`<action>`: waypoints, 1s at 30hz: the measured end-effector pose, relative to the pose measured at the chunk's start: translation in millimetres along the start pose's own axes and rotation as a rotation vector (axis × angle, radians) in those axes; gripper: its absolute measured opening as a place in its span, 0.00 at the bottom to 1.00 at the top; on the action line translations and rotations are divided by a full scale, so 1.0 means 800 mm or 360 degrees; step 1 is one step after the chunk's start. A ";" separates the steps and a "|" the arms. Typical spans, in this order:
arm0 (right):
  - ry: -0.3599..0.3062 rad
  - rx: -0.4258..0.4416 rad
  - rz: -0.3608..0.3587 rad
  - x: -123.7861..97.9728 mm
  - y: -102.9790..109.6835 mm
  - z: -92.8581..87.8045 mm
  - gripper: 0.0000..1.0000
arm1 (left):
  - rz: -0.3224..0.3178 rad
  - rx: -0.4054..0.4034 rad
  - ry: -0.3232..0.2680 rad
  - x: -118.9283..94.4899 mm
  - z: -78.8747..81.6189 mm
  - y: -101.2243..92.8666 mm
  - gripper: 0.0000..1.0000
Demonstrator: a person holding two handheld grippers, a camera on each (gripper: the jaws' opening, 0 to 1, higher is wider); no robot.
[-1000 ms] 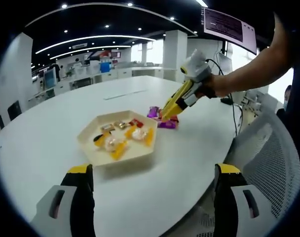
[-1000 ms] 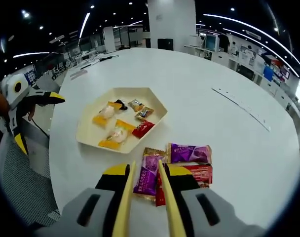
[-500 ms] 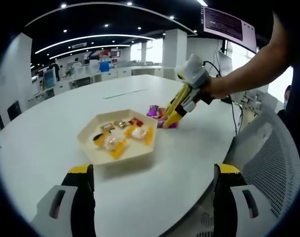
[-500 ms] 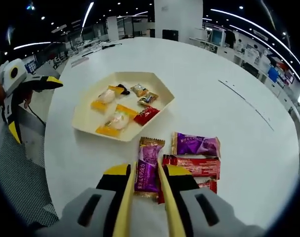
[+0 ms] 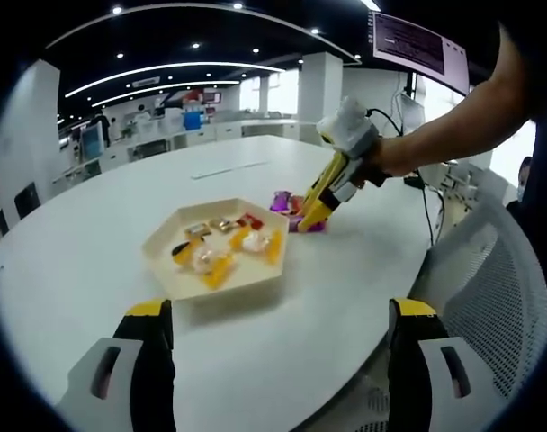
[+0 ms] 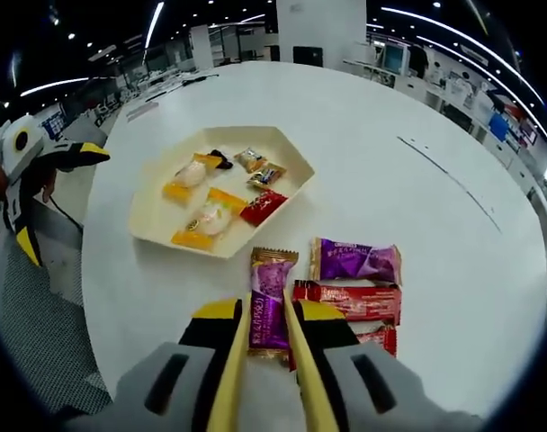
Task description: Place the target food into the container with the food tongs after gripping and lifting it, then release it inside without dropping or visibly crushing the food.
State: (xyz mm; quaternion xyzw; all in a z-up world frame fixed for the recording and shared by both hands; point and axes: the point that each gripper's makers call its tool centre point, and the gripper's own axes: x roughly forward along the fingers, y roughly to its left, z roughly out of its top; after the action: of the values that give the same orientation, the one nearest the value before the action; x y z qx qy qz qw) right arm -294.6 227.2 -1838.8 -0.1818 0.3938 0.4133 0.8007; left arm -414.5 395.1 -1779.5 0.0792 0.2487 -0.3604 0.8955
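Observation:
My right gripper (image 6: 266, 326) is shut on yellow food tongs (image 6: 230, 369). The tong blades lie on either side of a purple candy packet (image 6: 270, 304) on the white table; I cannot tell whether the packet is off the surface. A cream hexagonal tray (image 6: 156, 229) holding several wrapped sweets sits just beyond it. In the left gripper view the right gripper (image 5: 347, 144) angles the tongs (image 5: 315, 202) down to the candy pile (image 5: 302, 225) beside the tray (image 5: 165, 270). My left gripper (image 5: 281, 310) is open with nothing in it, near the table edge.
Another purple packet (image 6: 356, 261) and red packets (image 6: 350, 301) lie right of the tongs. The left gripper (image 6: 26, 171) shows at the left, off the table edge. A mesh chair (image 5: 489, 297) stands by the round table. Desks and monitors fill the background.
The tong blades have drawn slightly closer around the purple packet. The right gripper view has shifted a little as the hand moved. The left gripper stays still.

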 end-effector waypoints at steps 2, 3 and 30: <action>-0.0016 0.0066 -0.0004 0.000 -0.002 0.000 0.22 | 0.0001 0.0002 -0.0003 0.000 0.000 0.000 0.96; -0.0032 0.0141 0.0007 0.000 -0.004 0.000 0.22 | 0.0002 0.0001 -0.0002 0.000 0.000 0.001 0.96; 0.0011 0.0051 -0.0039 -0.065 -0.047 0.042 0.23 | -0.0017 -0.0019 -0.0035 0.000 0.003 0.000 0.99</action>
State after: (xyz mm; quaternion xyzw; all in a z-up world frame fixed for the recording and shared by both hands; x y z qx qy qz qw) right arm -266.2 198.5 -1778.2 -0.1753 0.4009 0.3966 0.8070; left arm -413.8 394.3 -1777.3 0.0685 0.2413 -0.3645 0.8968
